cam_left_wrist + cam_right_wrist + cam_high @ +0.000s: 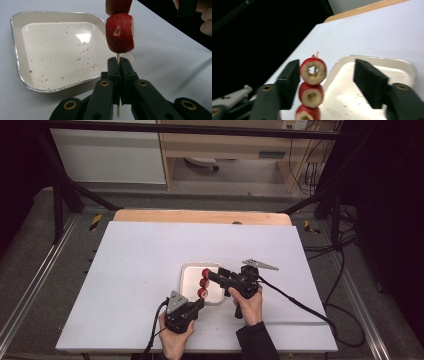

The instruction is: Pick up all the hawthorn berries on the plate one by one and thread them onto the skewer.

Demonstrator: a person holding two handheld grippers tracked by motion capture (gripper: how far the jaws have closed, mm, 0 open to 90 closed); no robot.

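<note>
Three red fruit pieces (203, 281) sit threaded on a thin wooden skewer (118, 57) that stands over the near right corner of a white foil-rimmed tray (190, 270). My left gripper (119, 62) is shut on the skewer's bare lower end, just under the lowest piece (119, 33). My right gripper (327, 68) is open, its jaws on either side of the top piece (313, 71). One jaw stands close beside that piece and the other far off over the tray (409, 67). The second piece (311, 95) is stacked right under the top one.
The tray's floor (62, 50) holds only red specks. It rests mid-table on a white board (150, 250), with a wooden edge (200, 216) at the far side. Cables trail off the table's right side (300, 305). Dark frame posts stand around the table.
</note>
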